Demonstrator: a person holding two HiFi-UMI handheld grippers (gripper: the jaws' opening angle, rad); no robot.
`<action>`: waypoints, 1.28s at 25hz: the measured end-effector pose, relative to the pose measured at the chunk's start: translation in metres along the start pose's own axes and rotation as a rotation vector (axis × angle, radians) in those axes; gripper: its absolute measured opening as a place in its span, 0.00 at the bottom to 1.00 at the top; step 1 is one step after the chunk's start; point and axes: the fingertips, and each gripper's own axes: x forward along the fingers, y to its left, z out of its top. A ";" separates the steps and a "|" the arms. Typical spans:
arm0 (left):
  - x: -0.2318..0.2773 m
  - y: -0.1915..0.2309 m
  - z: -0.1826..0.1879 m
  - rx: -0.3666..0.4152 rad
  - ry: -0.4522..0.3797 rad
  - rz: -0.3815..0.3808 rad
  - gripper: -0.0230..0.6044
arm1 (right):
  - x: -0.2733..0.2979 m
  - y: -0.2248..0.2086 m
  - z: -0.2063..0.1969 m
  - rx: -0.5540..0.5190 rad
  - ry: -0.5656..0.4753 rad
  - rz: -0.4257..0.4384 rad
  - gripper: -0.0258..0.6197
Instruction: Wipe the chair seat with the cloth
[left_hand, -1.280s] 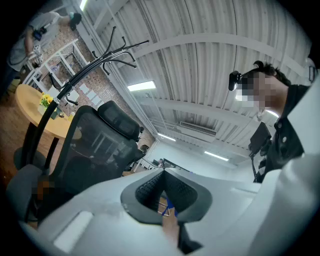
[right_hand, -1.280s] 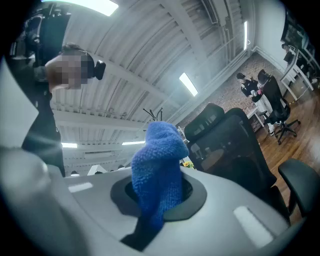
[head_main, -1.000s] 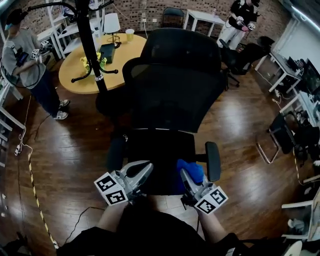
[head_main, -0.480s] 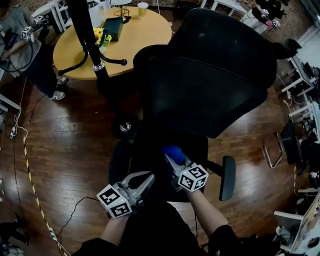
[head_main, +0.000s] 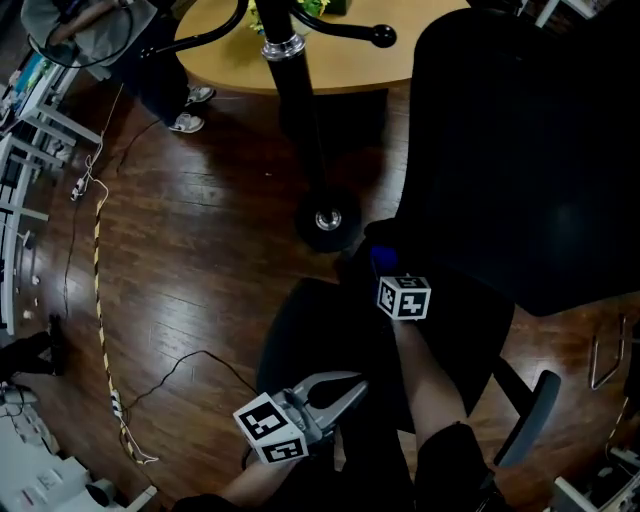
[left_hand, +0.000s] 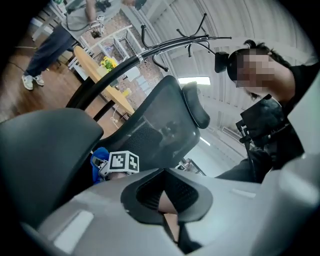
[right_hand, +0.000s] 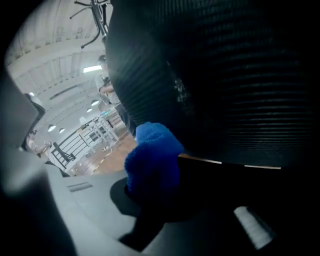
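**Blue cloth held at the seat's back corner**

The right gripper (head_main: 383, 268) is clamped on a blue cloth (head_main: 380, 259), bunched between its jaws. The cloth sits at the far left corner of the black chair seat (head_main: 315, 335), just beside the lower edge of the mesh backrest (head_main: 520, 150). Whether it presses on the seat itself cannot be told. In the right gripper view, the cloth (right_hand: 152, 160) fills the jaws, with the dark ribbed mesh close behind it.

The left gripper (head_main: 352, 388) hangs over the near edge of the seat, well apart from the cloth. Its jaws are closed tip to tip and hold nothing (a looped gap shows between them further back). Its own view looks up past the seat to the right gripper's marker cube (left_hand: 120, 161).

One armrest (head_main: 525, 420) juts out at the lower right. The chair stands on a dark, glossy plank floor (head_main: 180, 270), crossed by a thin black cable (head_main: 190, 365) and a line of striped tape (head_main: 100, 300). Just beyond the seat stands a black coat-stand pole (head_main: 300, 120). Behind it is a round wooden table (head_main: 230, 60). A person (head_main: 110, 30) stands at the upper left, near white shelving (head_main: 20, 200).
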 end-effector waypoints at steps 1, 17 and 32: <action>-0.002 0.002 0.000 -0.004 -0.001 0.002 0.02 | 0.005 0.003 0.001 -0.020 0.007 -0.007 0.09; 0.038 0.032 -0.008 0.058 0.132 -0.029 0.02 | -0.110 -0.178 -0.058 0.123 0.024 -0.371 0.09; 0.065 0.026 -0.013 0.085 0.204 -0.045 0.02 | -0.251 -0.279 -0.084 0.211 -0.046 -0.581 0.09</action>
